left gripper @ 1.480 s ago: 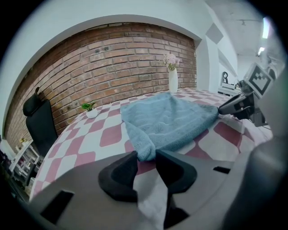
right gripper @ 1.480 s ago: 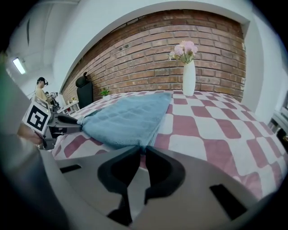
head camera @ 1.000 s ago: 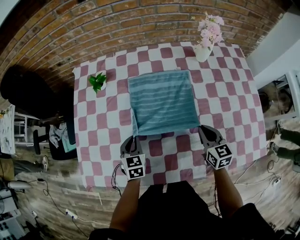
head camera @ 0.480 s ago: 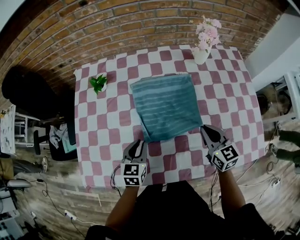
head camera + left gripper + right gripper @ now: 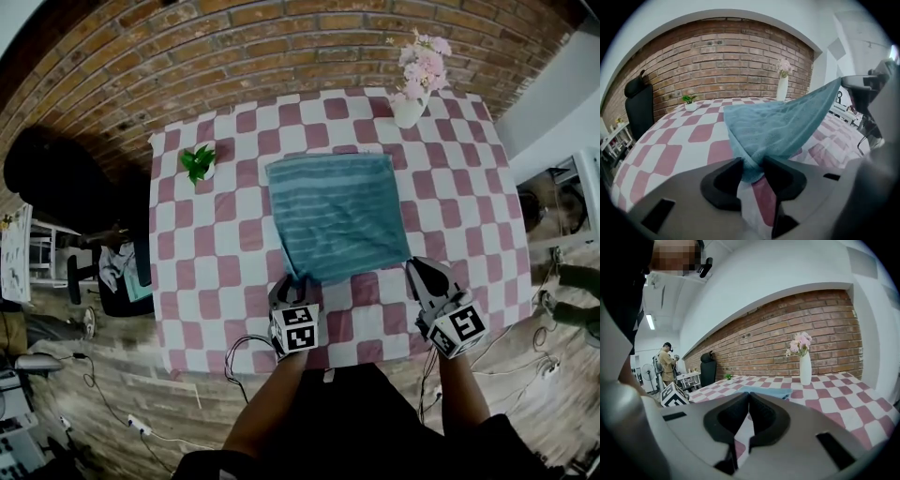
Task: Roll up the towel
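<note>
I have the towel [image 5: 337,216] spread on the checked table [image 5: 216,281], its near edge turned toward me and running between my two grippers. My left gripper [image 5: 292,281] sits at the near left corner. Its jaws have just been opening and now stand a little apart, with the bunched corner of cloth lying in the gap and brushing both pads. I see no firm squeeze on it. My right gripper [image 5: 419,270] is at the near right corner, jaws pressed together. In its own view the blue cloth begins right at the jaw tips. In the left gripper view the towel slopes up off the table to that gripper, so it is pinching that corner. The far half lies flat, well short of the vase [image 5: 408,108].
</note>
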`<state>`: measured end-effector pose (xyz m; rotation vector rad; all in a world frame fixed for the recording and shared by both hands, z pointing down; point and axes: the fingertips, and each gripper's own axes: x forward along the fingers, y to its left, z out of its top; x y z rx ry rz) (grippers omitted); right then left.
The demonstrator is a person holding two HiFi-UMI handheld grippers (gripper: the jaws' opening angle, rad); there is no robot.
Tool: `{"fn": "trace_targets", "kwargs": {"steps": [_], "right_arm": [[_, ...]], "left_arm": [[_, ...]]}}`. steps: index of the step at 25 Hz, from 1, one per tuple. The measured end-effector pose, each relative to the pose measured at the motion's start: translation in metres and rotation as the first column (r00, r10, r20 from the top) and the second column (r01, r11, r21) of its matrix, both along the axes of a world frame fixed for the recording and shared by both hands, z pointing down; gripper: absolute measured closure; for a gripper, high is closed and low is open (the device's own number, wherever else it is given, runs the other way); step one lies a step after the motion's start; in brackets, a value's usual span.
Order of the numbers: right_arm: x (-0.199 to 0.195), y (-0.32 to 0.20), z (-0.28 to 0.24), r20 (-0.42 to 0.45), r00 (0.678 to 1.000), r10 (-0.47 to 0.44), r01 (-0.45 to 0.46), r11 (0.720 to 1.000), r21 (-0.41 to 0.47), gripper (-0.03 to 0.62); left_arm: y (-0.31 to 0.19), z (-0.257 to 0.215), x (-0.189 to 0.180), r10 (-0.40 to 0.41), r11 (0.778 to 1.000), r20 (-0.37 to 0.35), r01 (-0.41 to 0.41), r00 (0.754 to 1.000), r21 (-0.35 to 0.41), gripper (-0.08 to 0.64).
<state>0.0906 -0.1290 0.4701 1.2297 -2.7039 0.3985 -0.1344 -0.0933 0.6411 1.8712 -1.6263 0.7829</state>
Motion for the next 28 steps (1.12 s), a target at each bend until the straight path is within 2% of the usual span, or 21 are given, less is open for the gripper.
{"fn": "trace_targets", "kwargs": {"steps": [3, 5, 6, 10, 12, 14, 16, 18, 20, 22, 25, 27, 28], "right_arm": [[-0.001, -0.001, -0.008, 0.01, 1.0, -0.001, 0.001, 1.0, 0.016, 0.588], [0.0, -0.003, -0.012, 0.023, 1.0, 0.009, -0.01, 1.0, 0.022, 0.588], [0.0, -0.005, -0.015, 0.028, 1.0, 0.013, -0.014, 1.0, 0.024, 0.588], [0.0, -0.006, -0.018, 0.001, 1.0, 0.011, -0.011, 0.999, 0.031, 0.588], [0.0, -0.009, -0.023, 0.052, 0.998, 0.027, -0.028, 0.999, 0.026, 0.588], [0.008, -0.015, -0.027, 0.127, 0.989, 0.078, -0.078, 0.997, -0.003, 0.589], [0.024, -0.023, -0.028, 0.181, 0.973, 0.146, -0.14, 0.989, -0.045, 0.589], [0.042, -0.031, -0.03, 0.227, 0.954, 0.197, -0.185, 0.98, -0.071, 0.589], [0.053, -0.037, -0.043, 0.282, 0.938, 0.2, -0.19, 0.98, -0.062, 0.589], [0.056, -0.043, -0.065, 0.331, 0.929, 0.166, -0.169, 0.985, -0.019, 0.589], [0.06, -0.046, -0.108, 0.391, 0.914, 0.103, -0.141, 0.988, 0.069, 0.589], [0.061, -0.045, -0.14, 0.4, 0.915, 0.043, -0.111, 0.983, 0.148, 0.589], [0.059, -0.047, -0.154, 0.39, 0.92, 0.017, -0.096, 0.978, 0.184, 0.589]], "left_arm": [[0.002, -0.001, -0.003, -0.037, 0.999, -0.056, 0.038, 0.998, 0.01, 0.425], [0.003, -0.004, -0.007, -0.064, 0.998, -0.099, 0.065, 0.993, 0.006, 0.485], [0.004, -0.005, -0.01, -0.079, 0.997, -0.12, 0.08, 0.99, -0.002, 0.487], [0.009, -0.008, -0.02, -0.116, 0.993, -0.165, 0.115, 0.979, -0.017, 0.531], [0.008, -0.018, -0.026, -0.128, 0.991, -0.225, 0.133, 0.966, 0.007, 0.537], [0.002, -0.043, -0.031, -0.113, 0.987, -0.327, 0.145, 0.938, 0.074, 0.545], [-0.009, -0.079, -0.04, -0.075, 0.97, -0.463, 0.172, 0.883, 0.172, 0.549], [-0.021, -0.12, -0.053, -0.005, 0.942, -0.603, 0.206, 0.798, 0.265, 0.552], [-0.032, -0.162, -0.06, 0.107, 0.916, -0.69, 0.199, 0.716, 0.348, 0.552], [-0.04, -0.202, -0.062, 0.232, 0.887, -0.708, 0.154, 0.667, 0.436, 0.553], [-0.045, -0.265, -0.068, 0.405, 0.822, -0.695, 0.096, 0.594, 0.562, 0.552], [-0.048, -0.302, -0.075, 0.492, 0.781, -0.678, 0.067, 0.546, 0.62, 0.552], [-0.052, -0.315, -0.078, 0.522, 0.77, -0.675, 0.052, 0.522, 0.636, 0.552]]}}
